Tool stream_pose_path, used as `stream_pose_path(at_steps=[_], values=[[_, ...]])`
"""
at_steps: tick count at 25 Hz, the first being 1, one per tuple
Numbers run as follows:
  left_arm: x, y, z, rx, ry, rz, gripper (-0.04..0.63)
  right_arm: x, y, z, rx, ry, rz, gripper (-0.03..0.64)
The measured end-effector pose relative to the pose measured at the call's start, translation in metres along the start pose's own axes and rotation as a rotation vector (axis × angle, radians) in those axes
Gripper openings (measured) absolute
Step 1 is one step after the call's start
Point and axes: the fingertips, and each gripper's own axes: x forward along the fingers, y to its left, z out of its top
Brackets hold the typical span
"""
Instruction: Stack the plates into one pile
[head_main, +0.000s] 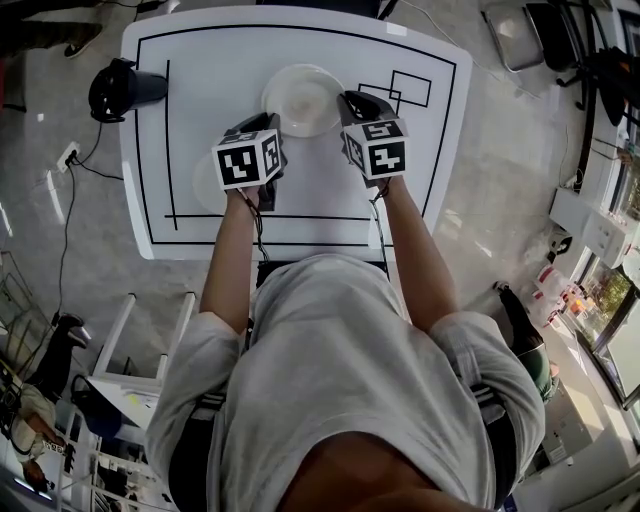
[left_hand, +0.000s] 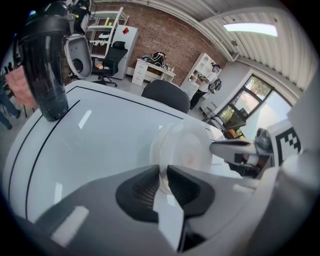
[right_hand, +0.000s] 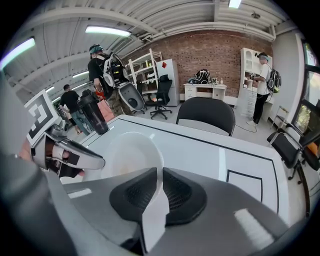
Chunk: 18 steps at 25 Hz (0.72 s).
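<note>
Two plates show. One plate (head_main: 302, 95) sits between the two tongs, its rim pinched on either side by the narrow jaws of the left tongs (head_main: 270, 124) and right tongs (head_main: 350, 101). A second plate (head_main: 205, 185), faint, lies on the desk (head_main: 200, 80) just left of the left tongs. Both forearms reach forward, with the tongs tilted down and their tips angled inward.

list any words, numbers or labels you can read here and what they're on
No words or numbers can be read.
left tool's marker cube: black-and-white square patterns, not text.
right tool's marker cube: the same kind of patterns.
red sign on the far white cabinet: too small to read.
</note>
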Motion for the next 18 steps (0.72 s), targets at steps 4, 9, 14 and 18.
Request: stream_pose_path(at_steps=[4,9,14,18], values=[[0.002,0.003,0.001,-0.011,0.0,-0.001,0.052,0.005,0.0,0.005,-0.017,0.001,-0.001,0.038],[0.008,0.008,0.0,-0.03,0.009,0.002,0.058,0.016,0.0,0.005,-0.043,0.015,-0.007,0.04],[0.011,0.009,0.0,-0.048,0.008,-0.005,0.063,0.023,-0.002,0.007,-0.059,0.026,-0.011,0.04],[0.013,0.01,0.001,-0.034,0.016,0.003,0.068,0.028,-0.003,0.009,-0.067,0.031,-0.011,0.041]])
